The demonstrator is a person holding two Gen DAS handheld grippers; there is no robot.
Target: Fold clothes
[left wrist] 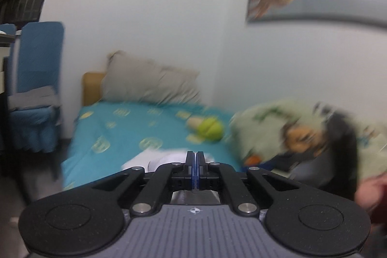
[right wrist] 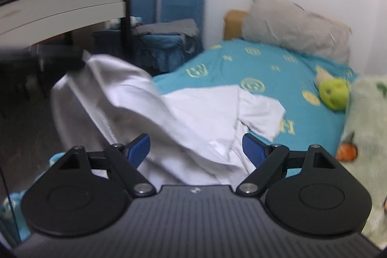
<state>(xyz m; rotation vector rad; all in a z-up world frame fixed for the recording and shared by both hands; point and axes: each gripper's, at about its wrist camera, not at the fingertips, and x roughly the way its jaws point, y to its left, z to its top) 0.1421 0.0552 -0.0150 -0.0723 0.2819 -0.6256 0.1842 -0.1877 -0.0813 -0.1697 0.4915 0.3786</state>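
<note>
White shirt (right wrist: 193, 113) crumpled across bed edge, axis unclear, right gripper (right wrist: 196, 146) apart, left gripper (left wrist: 195, 158) together.

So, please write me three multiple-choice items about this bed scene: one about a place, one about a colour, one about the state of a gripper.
1. Where does the green plush toy lie?
A. on the teal bedsheet, near the patterned blanket
B. on the blue chair
C. on the floor

2. What colour is the shirt in front of the right gripper?
A. red
B. white
C. black

3. How does the left gripper stand?
A. wide open
B. out of view
C. shut, pads together

Answers:
1 A, the toy rests on the sheet, below the grey pillow and next to the blanket.
2 B, the crumpled cloth on the bed edge is white.
3 C, the left wrist view shows the blue pads pressed together; whether they pinch cloth cannot be told.
</note>
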